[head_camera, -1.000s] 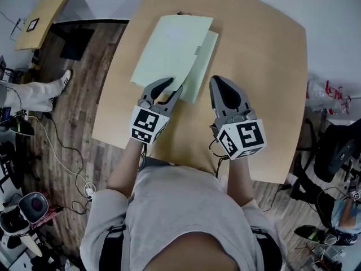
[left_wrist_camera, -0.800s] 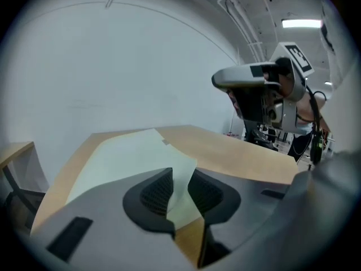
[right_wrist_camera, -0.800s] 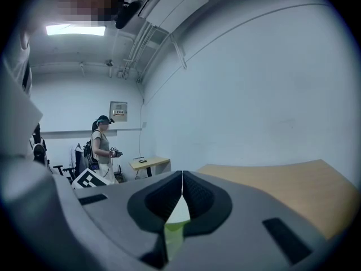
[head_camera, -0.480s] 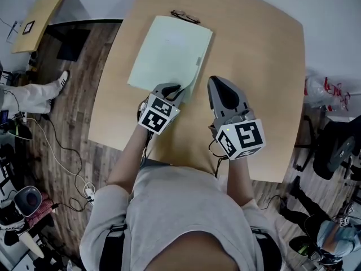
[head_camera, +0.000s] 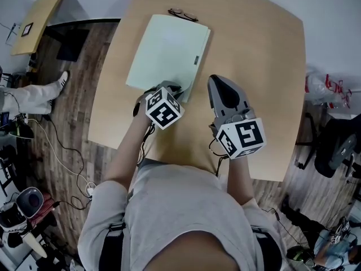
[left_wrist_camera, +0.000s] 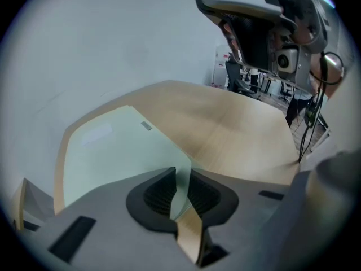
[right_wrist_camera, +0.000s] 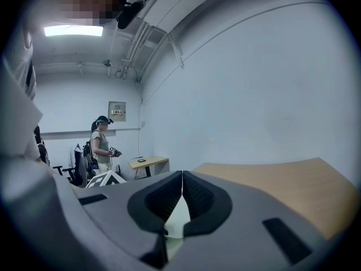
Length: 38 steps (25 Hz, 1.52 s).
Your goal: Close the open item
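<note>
A pale green folder (head_camera: pixel 169 49) lies flat on the round-cornered wooden table (head_camera: pixel 254 55), its cover down over the lower leaf. My left gripper (head_camera: pixel 172 88) is at the folder's near right corner. In the left gripper view the left gripper (left_wrist_camera: pixel 181 176) has its jaws closing on the folder (left_wrist_camera: pixel 113 151) cover's thin edge, which passes between the pads. My right gripper (head_camera: pixel 217 81) rests just right of that corner. Its pads meet with nothing between them, as the right gripper (right_wrist_camera: pixel 182 176) view shows.
Eyeglasses (head_camera: pixel 183 14) lie beyond the folder's far edge. A small side table (head_camera: pixel 42 16) and someone's leg (head_camera: pixel 34 92) are at the left on the wooden floor. An office chair (head_camera: pixel 333 151) stands at the right. A person (right_wrist_camera: pixel 101 145) stands across the room.
The folder's two offset leaves have come together into one flat stack. My left gripper rolled over and shifted right to the near corner, its jaws narrowing. The right gripper stayed put.
</note>
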Each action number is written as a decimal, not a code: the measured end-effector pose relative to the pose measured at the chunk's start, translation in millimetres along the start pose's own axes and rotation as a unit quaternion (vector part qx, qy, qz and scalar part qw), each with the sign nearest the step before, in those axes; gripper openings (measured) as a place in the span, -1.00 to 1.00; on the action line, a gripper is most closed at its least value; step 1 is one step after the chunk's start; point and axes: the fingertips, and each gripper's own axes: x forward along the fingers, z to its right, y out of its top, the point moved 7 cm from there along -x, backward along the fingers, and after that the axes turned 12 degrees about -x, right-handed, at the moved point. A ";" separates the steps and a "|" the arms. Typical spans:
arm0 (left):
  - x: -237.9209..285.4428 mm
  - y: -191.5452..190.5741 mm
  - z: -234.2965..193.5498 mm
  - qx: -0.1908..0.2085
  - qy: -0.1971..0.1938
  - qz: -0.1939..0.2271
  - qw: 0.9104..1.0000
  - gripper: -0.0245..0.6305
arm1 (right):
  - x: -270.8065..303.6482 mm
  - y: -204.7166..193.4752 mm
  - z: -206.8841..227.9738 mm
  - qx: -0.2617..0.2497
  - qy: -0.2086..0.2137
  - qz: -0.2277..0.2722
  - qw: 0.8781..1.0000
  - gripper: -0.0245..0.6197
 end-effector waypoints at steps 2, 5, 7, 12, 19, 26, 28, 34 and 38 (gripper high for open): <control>1.4 0.3 0.9 0.008 0.001 -0.007 1.000 -0.74 | 0.7 0.4 0.1 -0.001 0.001 0.001 1.000 -0.89; -0.4 -0.7 -0.4 0.007 -0.002 -0.001 1.000 -0.74 | 2.7 2.1 -2.2 -0.002 0.002 0.002 1.000 -0.89; -2.6 -2.3 -1.1 0.022 0.000 0.012 1.000 -0.70 | 3.6 3.4 -3.8 -0.004 0.003 0.003 1.000 -0.89; -5.9 -7.5 3.3 0.060 0.011 0.053 0.997 -0.56 | -1.2 3.5 -3.8 -0.003 -0.002 0.004 1.000 -0.89; -3.5 -16.2 10.5 0.024 -0.079 0.060 0.995 -0.10 | -9.4 4.0 -7.8 -0.006 -0.005 0.004 1.000 -0.89; -18.7 -15.5 5.1 -0.010 -0.064 0.125 0.990 -0.07 | -11.2 8.3 -15.6 -0.014 -0.007 0.004 1.000 -0.89; -33.3 -13.3 1.9 -0.035 -0.057 0.169 0.983 -0.08 | -13.1 8.8 -16.8 -0.014 -0.012 0.004 1.000 -0.89; -89.6 -7.3 -14.1 -0.103 -0.026 0.296 0.949 -0.83 | -13.7 13.4 -31.2 -0.016 -0.029 0.002 0.999 -0.89; -123.4 -4.1 -17.5 -0.093 -0.026 0.334 0.938 -0.88 | -13.3 19.9 -48.1 -0.017 -0.048 0.002 0.999 -0.89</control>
